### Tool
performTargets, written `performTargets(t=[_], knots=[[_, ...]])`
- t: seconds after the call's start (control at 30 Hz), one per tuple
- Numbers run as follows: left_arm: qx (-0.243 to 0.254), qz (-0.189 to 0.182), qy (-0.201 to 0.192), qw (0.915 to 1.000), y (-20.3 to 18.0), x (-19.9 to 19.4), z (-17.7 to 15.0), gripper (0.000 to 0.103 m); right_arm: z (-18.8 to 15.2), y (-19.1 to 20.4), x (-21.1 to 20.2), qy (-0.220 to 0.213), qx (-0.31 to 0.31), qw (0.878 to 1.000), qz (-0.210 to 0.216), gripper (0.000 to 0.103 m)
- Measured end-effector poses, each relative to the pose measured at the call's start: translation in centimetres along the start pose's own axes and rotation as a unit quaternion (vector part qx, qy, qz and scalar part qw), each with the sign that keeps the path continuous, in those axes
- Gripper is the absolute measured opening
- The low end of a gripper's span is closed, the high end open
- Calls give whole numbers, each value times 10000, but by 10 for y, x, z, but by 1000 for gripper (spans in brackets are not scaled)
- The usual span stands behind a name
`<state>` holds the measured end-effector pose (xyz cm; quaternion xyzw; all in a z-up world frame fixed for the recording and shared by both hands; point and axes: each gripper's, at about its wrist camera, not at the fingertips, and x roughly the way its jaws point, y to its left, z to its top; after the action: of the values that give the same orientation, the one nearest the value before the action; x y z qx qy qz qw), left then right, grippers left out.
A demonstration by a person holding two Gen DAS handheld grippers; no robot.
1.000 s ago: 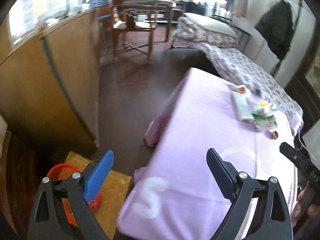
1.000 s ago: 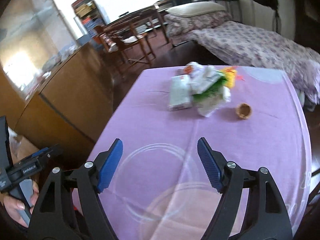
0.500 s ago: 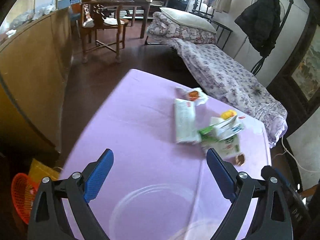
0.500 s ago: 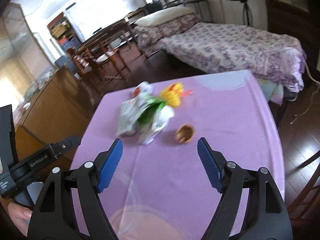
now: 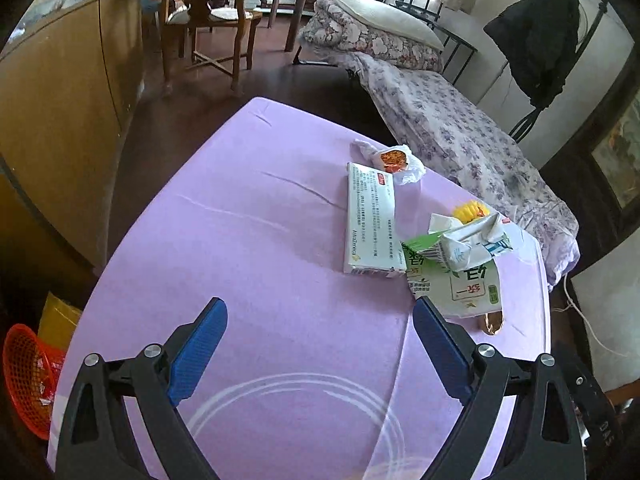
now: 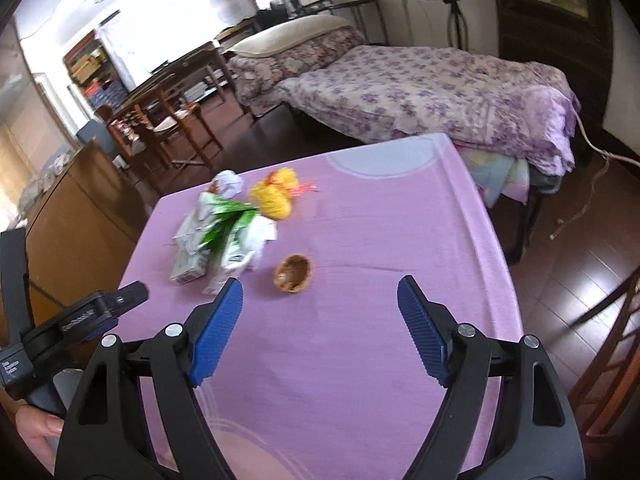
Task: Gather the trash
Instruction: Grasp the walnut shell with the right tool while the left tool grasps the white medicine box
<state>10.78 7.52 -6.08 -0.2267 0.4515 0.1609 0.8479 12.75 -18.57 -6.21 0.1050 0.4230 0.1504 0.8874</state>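
Trash lies on the purple tablecloth [image 5: 260,248]: a long white box [image 5: 370,220], a white wrapper with a red snack [image 5: 394,158], a crumpled green-and-white carton [image 5: 460,256], a yellow wrapper [image 5: 470,211] and a small brown shell [image 5: 493,322]. My left gripper [image 5: 316,352] is open and empty, short of the pile. My right gripper [image 6: 320,332] is open and empty, just short of the brown shell [image 6: 293,273]. The carton [image 6: 230,236] and yellow wrapper [image 6: 276,196] lie beyond it.
A red mesh basket [image 5: 26,376] stands on the floor left of the table, by a yellow bag [image 5: 60,320]. A wooden cabinet [image 5: 60,128] is at the left, chairs [image 5: 212,28] and a bed [image 5: 460,128] lie beyond the table.
Both grippers swung toward the trash pile. The left view turned from the floor and basket onto the table; the right moved closer to the brown shell. Both stayed open.
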Motion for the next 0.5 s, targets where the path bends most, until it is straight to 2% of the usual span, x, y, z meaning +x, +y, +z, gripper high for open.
performTargets(t=[0.17,0.27,0.43,0.5], knots=[[177,-31,43,9998,6,3,0,92,-5,-8,8,56,-54,9988,-474,77],[356,20,52,9993,6,5,-2,92,-9,-6,17,216,-60,9986,-487,77],[271,-48,140,9995,10,7,-2,92,-19,20,41,430,-596,9966,-362,77],[326,-20,118,9994,10,7,-3,92,-21,24,50,481,-579,9966,-323,77]])
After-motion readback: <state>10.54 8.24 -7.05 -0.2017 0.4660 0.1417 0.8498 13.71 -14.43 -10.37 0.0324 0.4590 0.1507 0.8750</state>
